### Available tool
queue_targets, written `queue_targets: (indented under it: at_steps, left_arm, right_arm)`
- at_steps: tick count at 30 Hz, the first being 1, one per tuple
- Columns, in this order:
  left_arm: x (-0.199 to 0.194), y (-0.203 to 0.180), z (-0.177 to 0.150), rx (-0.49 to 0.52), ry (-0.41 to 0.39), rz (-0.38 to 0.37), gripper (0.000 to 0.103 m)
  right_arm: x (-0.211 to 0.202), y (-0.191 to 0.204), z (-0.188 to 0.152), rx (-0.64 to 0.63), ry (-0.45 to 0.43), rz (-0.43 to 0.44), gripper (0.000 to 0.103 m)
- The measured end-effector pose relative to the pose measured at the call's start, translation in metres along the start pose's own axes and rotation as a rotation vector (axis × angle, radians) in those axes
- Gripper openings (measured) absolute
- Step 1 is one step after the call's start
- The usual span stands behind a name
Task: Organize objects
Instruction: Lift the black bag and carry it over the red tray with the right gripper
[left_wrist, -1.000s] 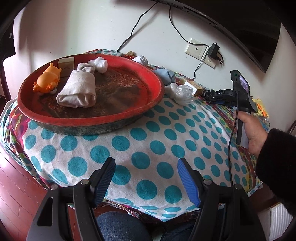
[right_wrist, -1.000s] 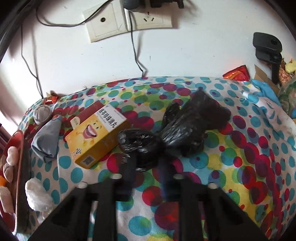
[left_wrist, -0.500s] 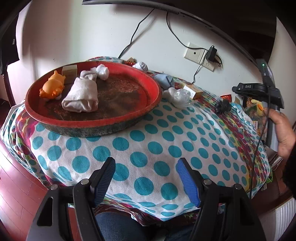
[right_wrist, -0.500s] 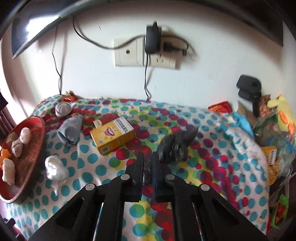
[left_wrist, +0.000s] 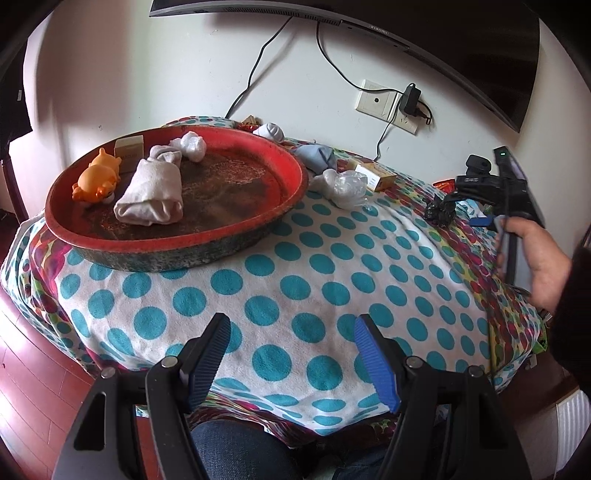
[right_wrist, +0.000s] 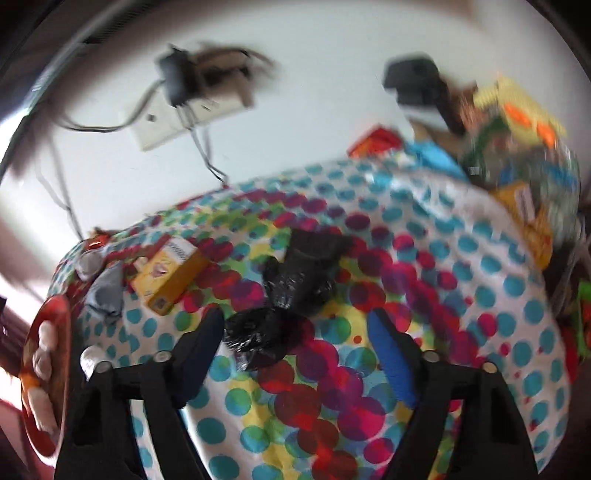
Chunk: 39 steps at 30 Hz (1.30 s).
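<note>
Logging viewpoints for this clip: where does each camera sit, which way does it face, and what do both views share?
Left wrist: on the left gripper, jaws open, facing over the red tray; a hand and knee show.
Right wrist: on the right gripper, jaws opening, black bag between them.
Shared: bag, tray, yellow box, spotted cloth.

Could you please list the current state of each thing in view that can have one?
Left gripper: open, empty, above the spotted cloth.
Right gripper: jaws opening, black bag between them, not pressed.
Black bag: crumpled, lying on the cloth.
Red tray: upright, holding a rolled towel and an orange toy.
Yellow box: closed, lying flat.
Charger: plugged in.
</note>
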<state>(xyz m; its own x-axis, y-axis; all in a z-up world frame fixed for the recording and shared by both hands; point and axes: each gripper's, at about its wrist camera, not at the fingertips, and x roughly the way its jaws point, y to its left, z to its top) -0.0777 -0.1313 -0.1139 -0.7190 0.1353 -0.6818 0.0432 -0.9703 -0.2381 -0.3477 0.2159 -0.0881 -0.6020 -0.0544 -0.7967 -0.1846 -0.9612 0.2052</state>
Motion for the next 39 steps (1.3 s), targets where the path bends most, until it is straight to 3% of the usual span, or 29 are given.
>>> queue_targets:
  at_steps: [2, 5, 7, 9, 15, 26, 39]
  left_arm:
    - [0.002, 0.002, 0.0, -0.004, 0.007, -0.001, 0.071]
    - [0.007, 0.004, 0.001, -0.015, 0.023, -0.004, 0.071]
    - [0.008, 0.006, 0.001, -0.022, 0.028, -0.008, 0.071]
    - [0.007, 0.007, 0.001, -0.023, 0.027, -0.01, 0.071]
    - [0.003, 0.006, 0.001, -0.02, 0.014, -0.004, 0.071]
    - [-0.015, -0.006, -0.002, 0.027, -0.055, 0.061, 0.071]
    - [-0.045, 0.011, -0.01, -0.001, -0.088, 0.103, 0.071]
  right_arm:
    - [0.018, 0.008, 0.002, 0.009, 0.025, -0.028, 0.069]
    - [0.038, 0.03, 0.002, -0.078, 0.05, -0.078, 0.057]
    - [0.048, 0.05, -0.001, -0.17, 0.079, -0.106, 0.02]
    - [0.047, 0.061, -0.004, -0.229, 0.064, -0.122, 0.019]
    - [0.001, 0.094, -0.001, -0.393, -0.087, -0.099, 0.018]
    - [-0.099, 0.132, 0.031, -0.454, -0.261, -0.091, 0.018]
    - [-0.187, 0.192, 0.018, -0.543, -0.378, -0.051, 0.018]
